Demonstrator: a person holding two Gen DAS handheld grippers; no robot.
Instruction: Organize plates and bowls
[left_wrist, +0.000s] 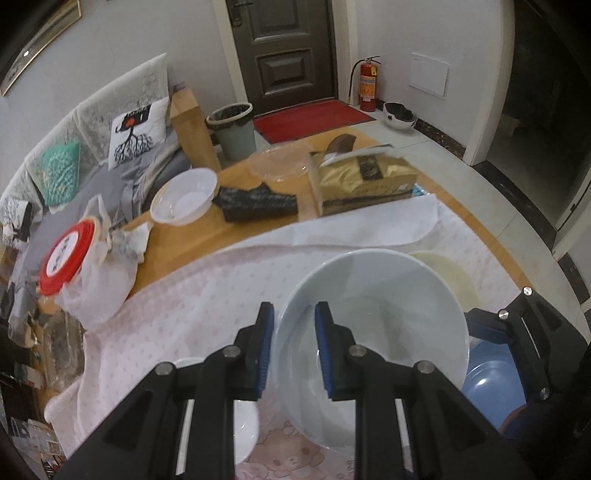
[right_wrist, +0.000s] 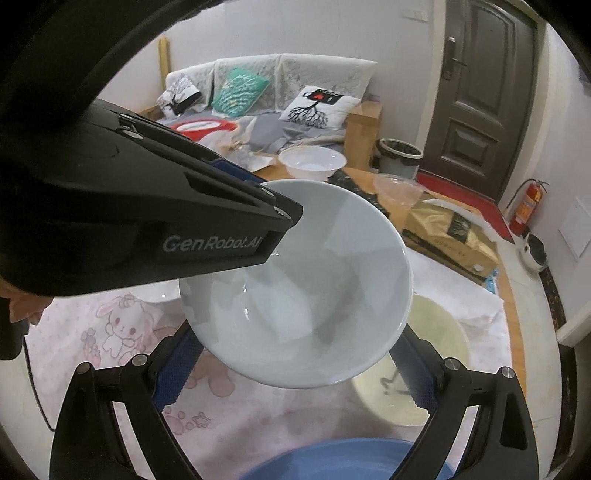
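Note:
My left gripper (left_wrist: 294, 354) is shut on the left rim of a large white bowl (left_wrist: 373, 332), one blue pad inside and one outside, and holds it tilted above the pink cloth. The same bowl (right_wrist: 303, 288) fills the right wrist view, with the left gripper (right_wrist: 275, 218) entering from the left. My right gripper (right_wrist: 295, 373) is open and empty, fingers spread either side below the bowl. A blue plate (right_wrist: 343, 459) lies under the right gripper; it also shows in the left wrist view (left_wrist: 495, 384). A pale yellow plate (right_wrist: 424, 362) lies at right. A small white dish (left_wrist: 245, 424) sits left of the bowl.
The wooden table (left_wrist: 192, 240) carries a pink cloth (left_wrist: 192, 314), a white plastic bowl (left_wrist: 184, 201), a clear container (left_wrist: 279, 162), a gold package (left_wrist: 365, 177), a black object (left_wrist: 258, 203) and a red-lidded jar in a bag (left_wrist: 70, 254). A sofa stands beyond.

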